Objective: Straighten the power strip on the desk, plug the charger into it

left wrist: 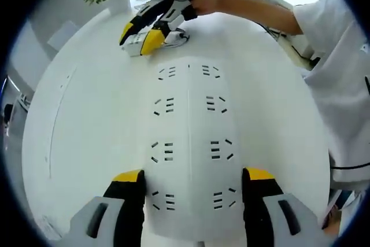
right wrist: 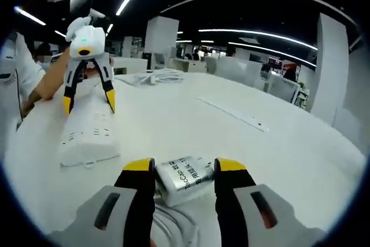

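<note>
My left gripper (left wrist: 193, 189) stands parted, jaws straddling the near end of the power strip (left wrist: 189, 143), which lies flat on the desk (left wrist: 87, 120). My right gripper (right wrist: 183, 173) sits at the strip's far end, jaws either side of the charger (right wrist: 186, 179); I cannot tell whether they pinch it. Its cable (right wrist: 173, 218) trails off beside it. I judge the straightening underway and the plugging left. No containers here.
</note>
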Action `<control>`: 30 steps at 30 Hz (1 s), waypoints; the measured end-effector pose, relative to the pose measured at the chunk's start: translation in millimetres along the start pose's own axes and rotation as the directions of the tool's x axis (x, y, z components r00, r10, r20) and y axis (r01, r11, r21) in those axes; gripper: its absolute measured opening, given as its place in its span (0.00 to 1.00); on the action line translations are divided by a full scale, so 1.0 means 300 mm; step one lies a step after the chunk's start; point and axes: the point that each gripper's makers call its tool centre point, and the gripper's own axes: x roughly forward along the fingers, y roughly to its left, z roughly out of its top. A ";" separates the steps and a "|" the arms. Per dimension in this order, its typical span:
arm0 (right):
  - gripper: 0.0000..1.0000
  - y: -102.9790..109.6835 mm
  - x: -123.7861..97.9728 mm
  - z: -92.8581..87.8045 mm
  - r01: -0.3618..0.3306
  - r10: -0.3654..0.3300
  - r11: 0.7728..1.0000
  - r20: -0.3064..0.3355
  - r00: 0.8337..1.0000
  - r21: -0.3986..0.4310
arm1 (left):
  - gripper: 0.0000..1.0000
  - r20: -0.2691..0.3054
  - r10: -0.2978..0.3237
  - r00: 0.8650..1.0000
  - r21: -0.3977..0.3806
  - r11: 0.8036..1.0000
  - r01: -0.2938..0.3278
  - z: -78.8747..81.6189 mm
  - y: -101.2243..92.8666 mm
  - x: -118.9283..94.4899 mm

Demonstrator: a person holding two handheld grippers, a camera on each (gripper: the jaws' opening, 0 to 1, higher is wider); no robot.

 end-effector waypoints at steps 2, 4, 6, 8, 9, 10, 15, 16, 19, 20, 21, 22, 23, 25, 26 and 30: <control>0.40 0.013 -0.021 -0.006 0.032 -0.032 0.999 -0.006 0.999 0.003 | 0.69 0.002 0.000 1.000 0.001 1.000 0.000 0.000 0.000 0.000; 0.40 0.028 -0.039 -0.009 0.055 -0.055 0.998 -0.009 0.998 -0.002 | 0.69 0.002 0.000 1.000 0.001 1.000 0.000 0.000 -0.002 0.000; 0.40 0.033 -0.056 -0.013 0.090 -0.090 0.996 -0.007 0.996 0.018 | 0.69 0.000 0.000 1.000 0.002 1.000 0.000 0.000 -0.003 0.001; 0.40 0.038 -0.066 -0.015 0.116 -0.116 0.993 -0.008 0.993 0.028 | 0.69 -0.001 0.000 1.000 0.001 1.000 0.000 0.001 -0.005 0.001; 0.40 0.041 -0.072 -0.017 0.132 -0.132 0.991 -0.008 0.991 0.033 | 0.69 -0.001 0.001 1.000 0.001 1.000 -0.001 0.001 -0.005 0.001; 0.40 0.044 -0.080 -0.020 0.156 -0.156 0.987 -0.015 0.988 0.035 | 0.69 -0.002 0.001 1.000 0.001 1.000 -0.001 0.001 -0.005 0.001; 0.40 0.078 -0.104 -0.022 0.184 -0.184 0.981 -0.011 0.983 0.052 | 0.69 0.001 0.001 1.000 0.001 1.000 -0.001 0.002 -0.005 0.002; 0.40 0.085 -0.109 -0.022 0.187 -0.187 0.981 -0.009 0.982 0.052 | 0.69 0.001 0.001 1.000 0.001 1.000 -0.001 0.002 -0.005 0.002; 0.40 0.098 -0.114 -0.019 0.184 -0.184 0.982 -0.015 0.983 0.045 | 0.69 0.001 0.001 1.000 0.001 1.000 -0.001 0.003 -0.007 0.003; 0.40 0.099 -0.113 -0.020 0.175 -0.175 0.984 -0.016 0.984 0.041 | 0.69 0.001 0.001 1.000 0.001 1.000 -0.001 0.004 -0.007 0.004; 0.40 0.101 -0.112 -0.019 0.163 -0.162 0.986 -0.016 0.987 0.030 | 0.69 0.000 0.001 1.000 0.001 1.000 -0.001 0.005 -0.007 0.004; 0.40 0.103 -0.111 -0.015 0.133 -0.133 0.991 -0.010 0.991 0.000 | 0.69 0.000 0.001 1.000 0.001 1.000 -0.001 0.005 -0.006 0.004; 0.40 0.101 -0.113 -0.008 0.117 -0.117 0.993 0.001 0.993 -0.023 | 0.69 0.000 0.001 1.000 0.001 1.000 -0.001 0.006 -0.005 0.003; 0.42 0.090 -0.119 0.002 0.086 -0.086 0.996 0.019 0.996 -0.036 | 0.69 0.001 0.001 1.000 0.001 1.000 -0.001 0.007 -0.002 0.003; 0.44 0.090 -0.120 0.011 0.056 -0.054 0.997 0.032 0.998 -0.058 | 0.69 0.003 0.001 1.000 0.001 1.000 -0.001 0.007 -0.002 0.003; 0.44 0.083 -0.129 0.025 -0.047 0.049 0.998 0.057 0.997 -0.038 | 0.69 0.003 0.000 1.000 0.001 1.000 0.000 0.010 -0.001 0.002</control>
